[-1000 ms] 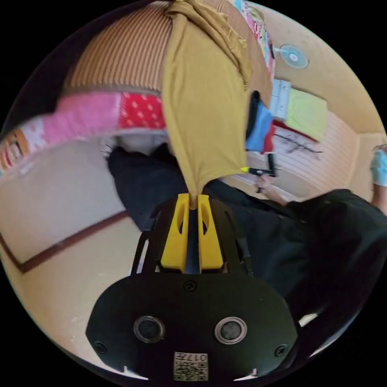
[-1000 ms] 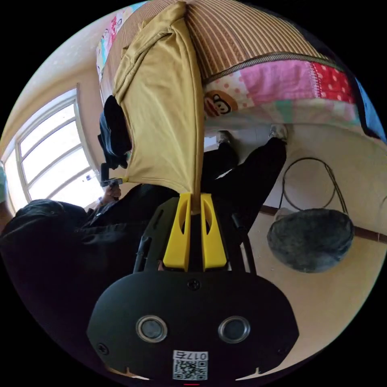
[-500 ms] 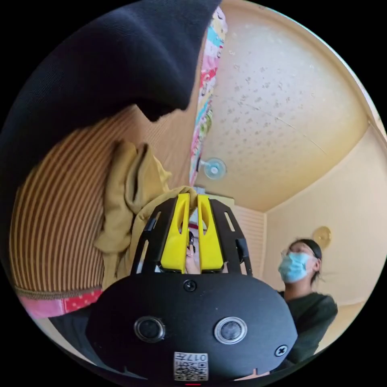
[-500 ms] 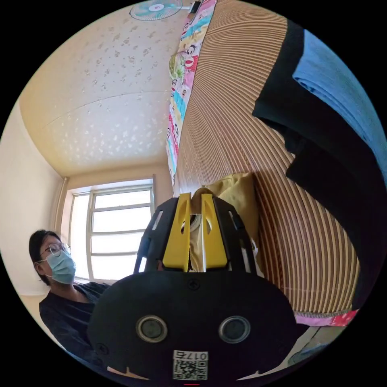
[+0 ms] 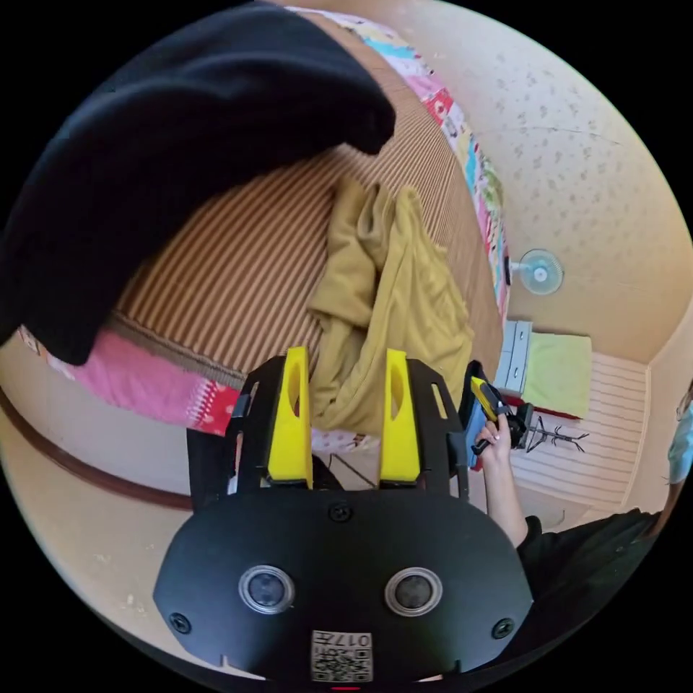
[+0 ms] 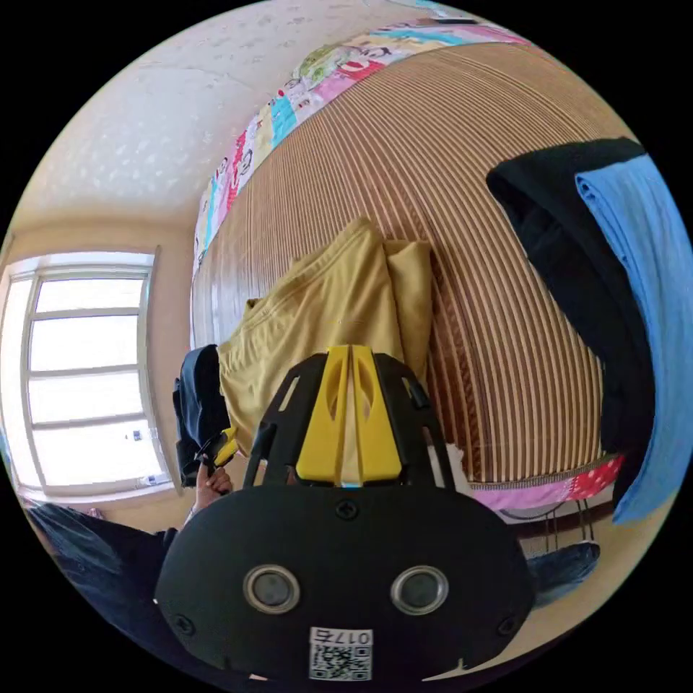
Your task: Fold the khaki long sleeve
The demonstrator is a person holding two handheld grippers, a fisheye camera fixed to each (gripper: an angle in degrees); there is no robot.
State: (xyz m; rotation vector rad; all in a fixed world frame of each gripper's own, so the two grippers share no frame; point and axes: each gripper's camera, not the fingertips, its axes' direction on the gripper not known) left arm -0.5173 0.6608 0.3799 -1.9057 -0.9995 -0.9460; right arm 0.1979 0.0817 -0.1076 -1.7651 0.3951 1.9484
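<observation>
We judge the fold barely begun: our left gripper [image 5: 345, 422] stands with jaws spread and empty just short of the khaki long sleeve [image 5: 382, 317], which lies bunched and creased at twelve o'clock on the striped mat [image 5: 238, 267], while our right gripper [image 6: 350, 415] has jaws drawn together, though we cannot tell whether any cloth is pinched. Spreading flat, sleeves and body folds all remain. Beyond, a black garment [image 5: 159, 144] lies at ten o'clock, a patchwork bedcover [image 5: 180, 393] edges the mat, and a wall fan [image 5: 538, 272] is mounted at two.
</observation>
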